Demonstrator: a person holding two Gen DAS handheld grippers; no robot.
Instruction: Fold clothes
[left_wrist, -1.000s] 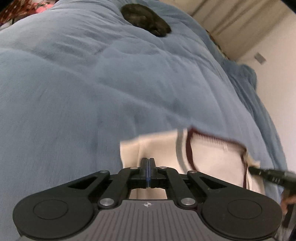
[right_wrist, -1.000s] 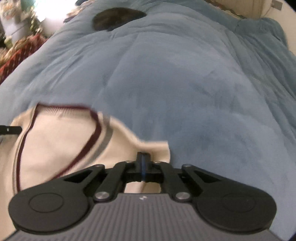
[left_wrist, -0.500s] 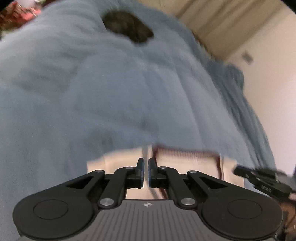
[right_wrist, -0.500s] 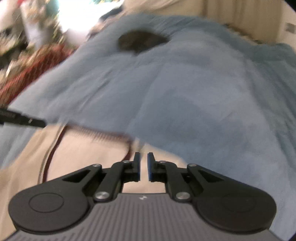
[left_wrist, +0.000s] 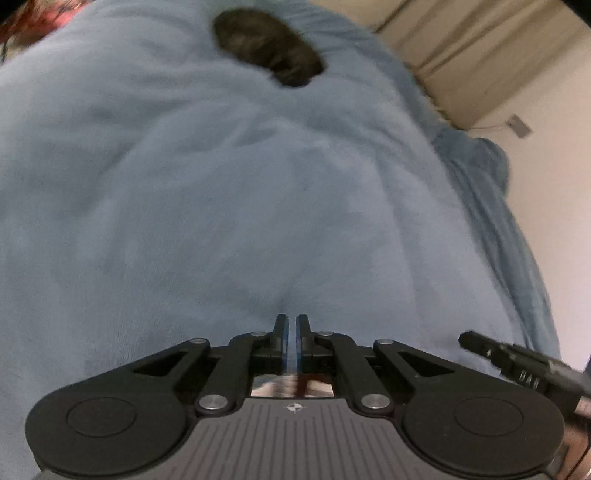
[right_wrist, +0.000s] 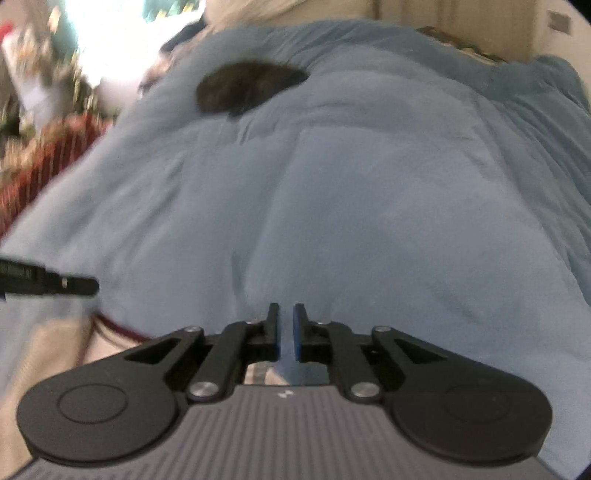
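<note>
The cream sweater (right_wrist: 51, 343) with a maroon neck trim lies on the blue blanket (right_wrist: 369, 184), showing only at the lower left of the right wrist view. In the left wrist view just a sliver of it (left_wrist: 291, 387) peeks out under the gripper body. My left gripper (left_wrist: 291, 317) hovers over bare blanket (left_wrist: 221, 184), jaws a narrow slit apart with nothing between them. My right gripper (right_wrist: 286, 306) is likewise nearly closed and empty. Each view catches the other gripper's fingertip at its side edge: fingertip (left_wrist: 517, 360), fingertip (right_wrist: 48, 282).
A dark furry lump (left_wrist: 267, 48) rests far up the blanket, also seen as the lump (right_wrist: 247, 86). Beige curtains (left_wrist: 461, 48) and a wall stand to the right. Red patterned cloth (right_wrist: 44, 162) and clutter lie past the bed's left edge.
Both grippers were shut on the sweater's shoulders, then let go and drew up and back. The sweater has slipped almost out of both views beneath them.
</note>
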